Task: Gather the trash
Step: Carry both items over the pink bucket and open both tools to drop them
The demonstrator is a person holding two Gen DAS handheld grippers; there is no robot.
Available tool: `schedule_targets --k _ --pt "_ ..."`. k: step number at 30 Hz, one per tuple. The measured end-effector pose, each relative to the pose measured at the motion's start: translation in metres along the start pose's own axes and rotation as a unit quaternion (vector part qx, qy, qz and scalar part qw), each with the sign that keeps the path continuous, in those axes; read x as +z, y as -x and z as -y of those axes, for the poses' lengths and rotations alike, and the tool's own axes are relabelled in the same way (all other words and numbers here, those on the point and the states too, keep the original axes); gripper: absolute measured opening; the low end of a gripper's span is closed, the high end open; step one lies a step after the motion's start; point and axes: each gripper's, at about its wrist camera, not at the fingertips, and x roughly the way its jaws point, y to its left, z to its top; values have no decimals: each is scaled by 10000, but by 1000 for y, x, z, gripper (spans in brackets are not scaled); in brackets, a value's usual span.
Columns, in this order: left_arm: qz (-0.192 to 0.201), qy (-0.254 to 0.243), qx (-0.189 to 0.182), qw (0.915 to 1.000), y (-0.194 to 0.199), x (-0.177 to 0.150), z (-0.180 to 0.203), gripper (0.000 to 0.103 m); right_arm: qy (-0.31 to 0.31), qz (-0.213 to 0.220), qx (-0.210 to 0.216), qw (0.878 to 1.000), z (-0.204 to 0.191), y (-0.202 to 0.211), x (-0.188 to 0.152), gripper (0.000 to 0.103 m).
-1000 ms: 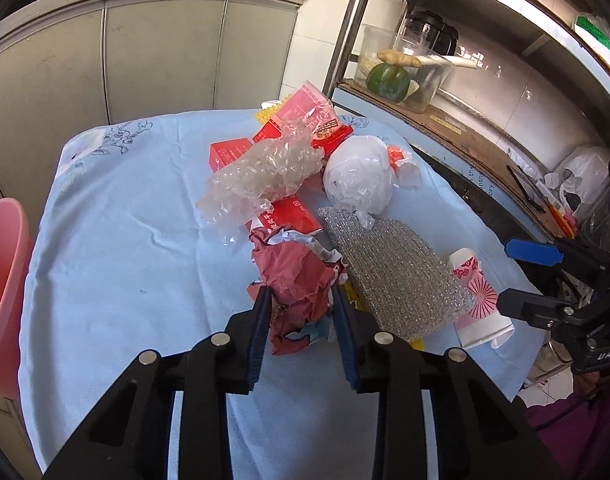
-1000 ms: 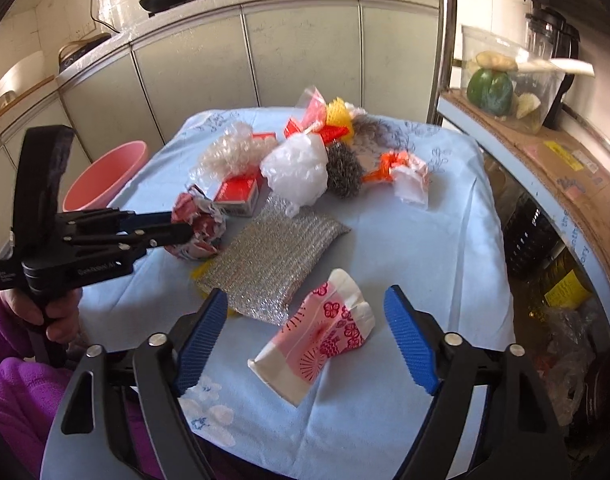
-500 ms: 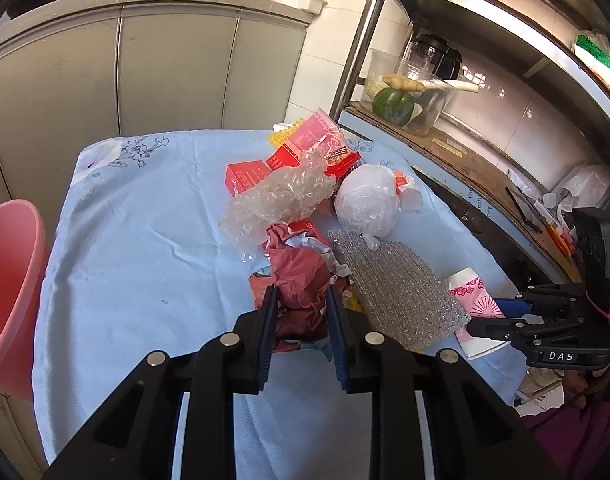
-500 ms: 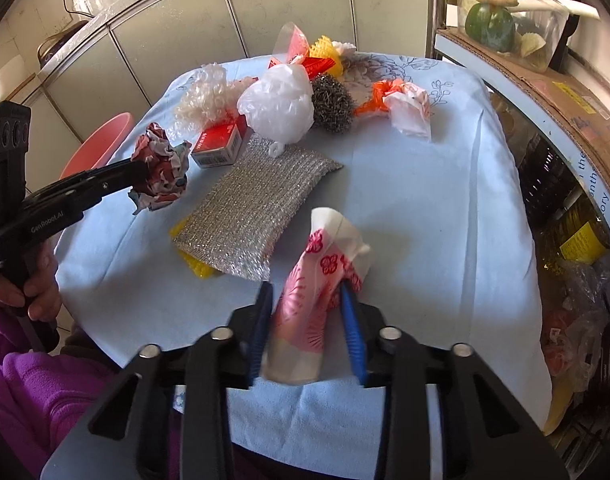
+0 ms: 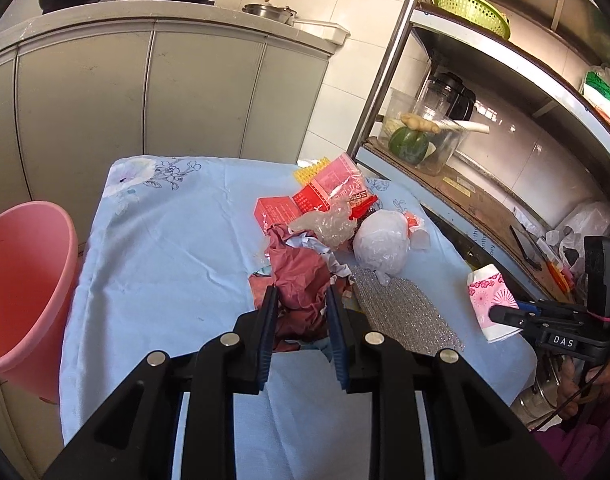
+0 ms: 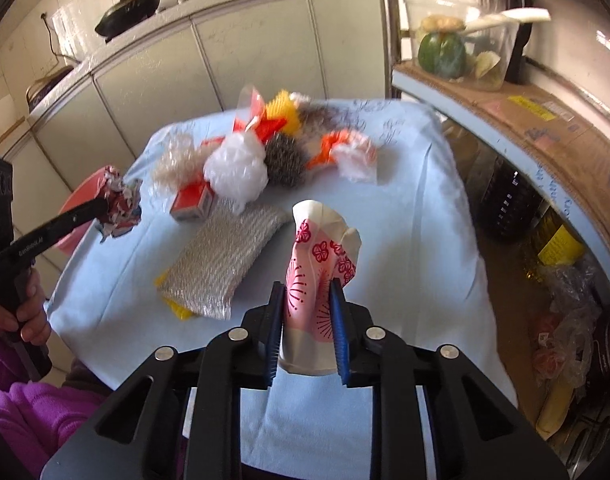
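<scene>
My left gripper [image 5: 301, 312] is shut on a crumpled dark red paper wad [image 5: 301, 276] and holds it above the blue tablecloth [image 5: 165, 248]; the wad also shows in the right wrist view [image 6: 121, 202]. My right gripper [image 6: 307, 316] is shut on a squashed pink-and-white paper cup [image 6: 319, 276], lifted off the table; the cup also shows in the left wrist view [image 5: 489, 300]. More trash lies mid-table: a white plastic bag ball [image 5: 381, 246], clear crumpled plastic [image 5: 329, 226], red cartons [image 5: 277, 210], a silver scouring pad [image 6: 225, 260], a steel wool ball [image 6: 285, 160].
A pink bin [image 5: 21, 288] stands at the table's left edge. Grey cabinets [image 5: 145, 92] with woks on top are behind. A metal shelf rack [image 5: 485, 184] with a clear tub and green squash stands to the right, bottles beneath it [image 6: 509, 204].
Both grippers have closed on their items and lifted them: the left raised the red paper wad off the table, the right raised the paper cup upright.
</scene>
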Motion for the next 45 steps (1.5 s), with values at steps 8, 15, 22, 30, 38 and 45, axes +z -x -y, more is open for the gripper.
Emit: schedule_targets --k 8,15,22,30,38,45 --pt "400 122 240 9988 25 4 -17 24 12 586 176 9981 -6 11 26 23" --pt "878 250 783 9927 63 6 -45 24 548 801 579 9936 -57 -2 60 23" --pt "1344 639 1633 9753 109 3 -96 24 1098 829 1237 9827 -129 -27 94 23" --pt "1296 1146 2250 9589 126 -10 -156 24 1812 656 2046 9597 -238 -63 118 23" --pt "938 1523 2477 9522 109 -23 -189 24 2229 137 2499 9422 -329 -115 114 23" --pt "525 1541 2642 9506 84 -24 -202 24 2344 -263 2398 9417 -361 -158 105 23"
